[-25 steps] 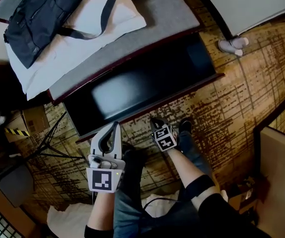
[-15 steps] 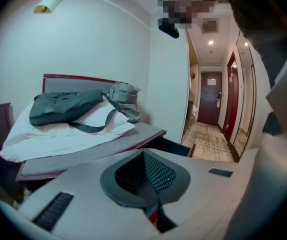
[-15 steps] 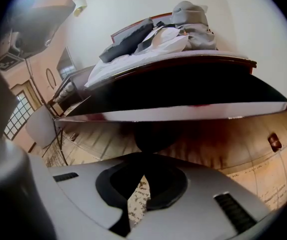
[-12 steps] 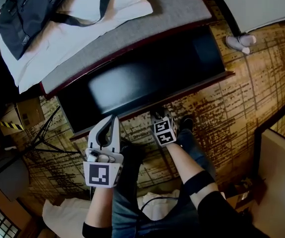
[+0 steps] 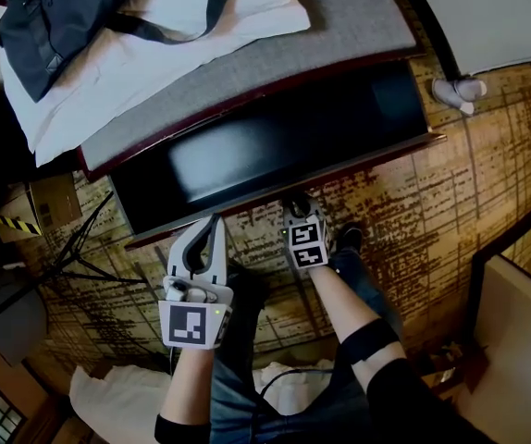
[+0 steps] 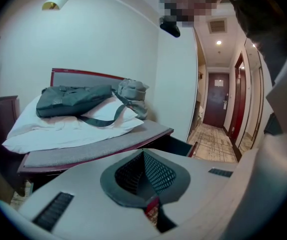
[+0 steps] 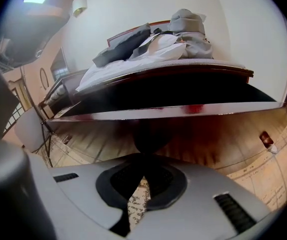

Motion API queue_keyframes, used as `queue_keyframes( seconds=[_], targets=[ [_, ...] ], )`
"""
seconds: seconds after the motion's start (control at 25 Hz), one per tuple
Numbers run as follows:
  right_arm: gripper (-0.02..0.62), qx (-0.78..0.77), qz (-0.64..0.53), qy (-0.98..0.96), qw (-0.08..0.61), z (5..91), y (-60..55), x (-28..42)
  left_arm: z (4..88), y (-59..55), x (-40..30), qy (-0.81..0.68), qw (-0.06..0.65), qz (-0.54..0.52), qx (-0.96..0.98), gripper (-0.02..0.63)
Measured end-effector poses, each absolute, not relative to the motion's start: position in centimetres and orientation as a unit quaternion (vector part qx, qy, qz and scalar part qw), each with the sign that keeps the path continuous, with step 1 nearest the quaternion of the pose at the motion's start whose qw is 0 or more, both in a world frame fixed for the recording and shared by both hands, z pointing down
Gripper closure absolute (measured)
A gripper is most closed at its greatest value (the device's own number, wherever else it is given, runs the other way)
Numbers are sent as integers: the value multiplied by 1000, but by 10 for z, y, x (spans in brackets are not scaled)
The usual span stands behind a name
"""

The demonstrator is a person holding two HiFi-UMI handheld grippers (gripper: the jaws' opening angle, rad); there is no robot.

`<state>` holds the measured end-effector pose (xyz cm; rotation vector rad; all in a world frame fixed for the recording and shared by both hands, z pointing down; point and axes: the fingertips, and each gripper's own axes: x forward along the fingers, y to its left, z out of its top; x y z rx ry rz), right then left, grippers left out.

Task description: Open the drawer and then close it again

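The drawer (image 5: 275, 151) stands pulled out from under the bed (image 5: 349, 21) (a bag (image 5: 71, 7) and pillow (image 5: 201, 26) lie on the bed). Out from the bed, we hold the right gripper (image 5: 293, 209) at the drawer's front and the left gripper (image 5: 213, 228) near it, both with jaws together and empty.

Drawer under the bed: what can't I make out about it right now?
- Inside of the drawer: head view, dark with glare; contents cannot be told.
- Contact: head view, the right gripper tips sit at the drawer front, too small to tell whether they touch.
- Handle: right gripper view, only a dark blurred shape ahead of the shut jaws.
- Left gripper view: the left gripper body covers all but a drawer corner.
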<state>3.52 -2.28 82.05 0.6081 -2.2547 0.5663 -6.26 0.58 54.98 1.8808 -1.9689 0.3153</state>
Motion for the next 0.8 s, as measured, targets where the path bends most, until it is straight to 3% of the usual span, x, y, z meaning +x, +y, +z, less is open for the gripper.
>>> queue_keyframes(
  seconds=[0.8],
  targets=[
    [595,242,194,-892,328,822,-108,-46,569,23,-99,-734,207,96,639,603]
  ],
)
